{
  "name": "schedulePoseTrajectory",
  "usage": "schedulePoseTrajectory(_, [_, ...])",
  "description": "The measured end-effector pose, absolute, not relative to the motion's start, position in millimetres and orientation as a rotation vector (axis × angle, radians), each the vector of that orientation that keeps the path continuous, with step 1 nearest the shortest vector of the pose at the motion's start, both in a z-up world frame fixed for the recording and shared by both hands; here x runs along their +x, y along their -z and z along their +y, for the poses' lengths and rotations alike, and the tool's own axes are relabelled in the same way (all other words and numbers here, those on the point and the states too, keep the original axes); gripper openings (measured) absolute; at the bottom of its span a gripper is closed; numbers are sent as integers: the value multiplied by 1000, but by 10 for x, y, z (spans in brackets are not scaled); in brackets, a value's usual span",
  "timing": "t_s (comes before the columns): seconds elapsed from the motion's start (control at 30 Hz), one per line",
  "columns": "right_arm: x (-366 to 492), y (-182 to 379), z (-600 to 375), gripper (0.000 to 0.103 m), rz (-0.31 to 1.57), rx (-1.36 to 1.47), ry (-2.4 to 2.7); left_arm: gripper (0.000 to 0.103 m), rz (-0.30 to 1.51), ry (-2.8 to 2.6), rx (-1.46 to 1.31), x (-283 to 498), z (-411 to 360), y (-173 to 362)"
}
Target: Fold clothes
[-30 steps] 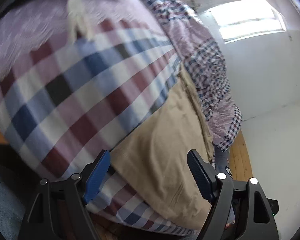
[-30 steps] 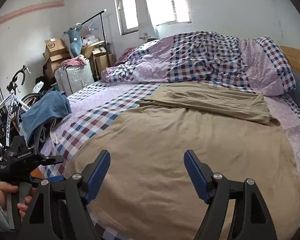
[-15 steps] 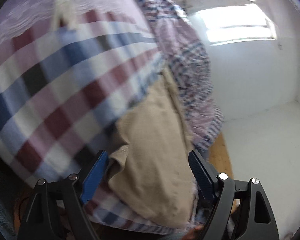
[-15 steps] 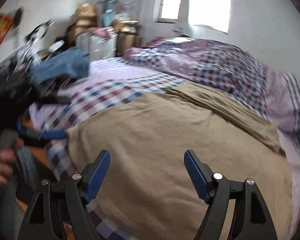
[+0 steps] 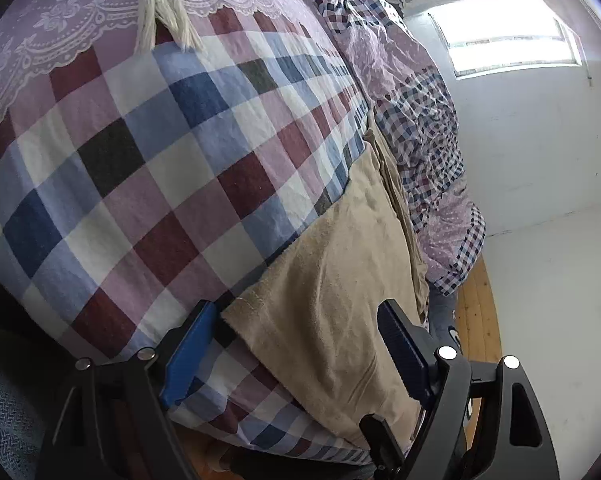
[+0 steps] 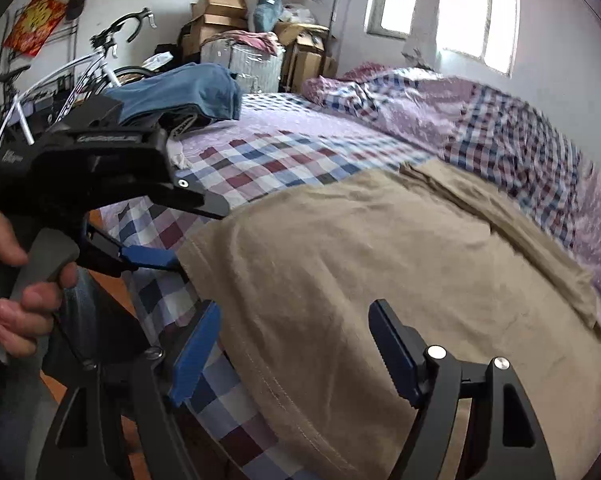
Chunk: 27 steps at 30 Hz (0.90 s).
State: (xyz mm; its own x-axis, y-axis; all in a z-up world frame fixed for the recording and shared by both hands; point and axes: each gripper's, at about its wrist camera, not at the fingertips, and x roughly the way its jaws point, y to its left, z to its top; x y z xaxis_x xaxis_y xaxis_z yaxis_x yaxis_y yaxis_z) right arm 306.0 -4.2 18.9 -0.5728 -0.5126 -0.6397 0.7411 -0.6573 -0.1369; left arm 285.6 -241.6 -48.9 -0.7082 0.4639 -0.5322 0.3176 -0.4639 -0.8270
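tan garment point(image 6: 380, 280) spread flat on the bed point(image 6: 260, 160), over a checked sheet point(image 5: 160, 160) of red, blue and white squares; one part folded across its far end, by the rumpled checked quilt point(image 6: 500, 128) heaped along the far side. left claw point(image 5: 296, 350) released, blue pads wide apart, straddling the near corner of the garment at the edge of the bed, the hemmed corner just beside the left pad; no pad seen pressing the cloth. same left claw point(image 6: 172, 236) visible from the right wrist camera, gripped by a hand point(image 6: 24, 276) at its grey handle, lower blue pad touching or just beside the garment's corner, cannot tell which. right claw point(image 6: 296, 350) released too, jaws wide, hanging over the near hem of the garment further along the same edge, stitched hem running between the pads. blue clothes point(image 6: 180, 88) piled at the far left corner of the bed. beyond that, a white bicycle point(image 6: 92, 60), stacked cardboard boxes point(image 6: 220, 8) and a clothes rail against the wall. bright window point(image 6: 448, 8) above the quilt. white fringe point(image 5: 160, 20) lying on the lilac lace-print part of the sheet. wooden floor point(image 5: 476, 312) beside the bed.
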Motion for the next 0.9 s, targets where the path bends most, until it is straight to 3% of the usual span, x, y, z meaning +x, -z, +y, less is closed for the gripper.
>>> schedulePoseTrajectory(0.13, [3047, -180, -26, 80, 499, 751, 2235, 77, -1582, -2348, -1178, 2889, -2433, 530])
schedulePoseTrajectory(0.17, [3051, -186, -26, 80, 498, 747, 2237, 71, -1589, -2349, -1184, 2883, -2447, 541])
schedulePoseTrajectory(0.27, [3064, -206, -34, 80, 491, 736, 2233, 38, -1605, -2348, -1204, 2899, -2476, 569])
schedulePoseTrajectory(0.47, [3180, -194, -121, 80, 554, 697, 2191, 10, -1621, -2350, -1196, 2991, -2495, 557])
schedulePoseTrajectory(0.63, [3345, -185, -248, 78, 681, 595, 2186, 7, -1638, -2309, -1151, 3032, -2509, 484])
schedulePoseTrajectory(0.77, [3464, -159, -365, 70, 764, 530, 2151, 7, -1632, -2270, -1110, 3047, -2516, 412])
schedulePoseTrajectory(0.83, [3501, -137, -415, 54, 788, 516, 2129, 7, -1633, -2254, -1092, 3063, -2521, 388])
schedulePoseTrajectory(0.9, [3512, -103, -467, 47, 805, 520, 2110, 7, -1626, -2244, -1076, 3060, -2512, 358])
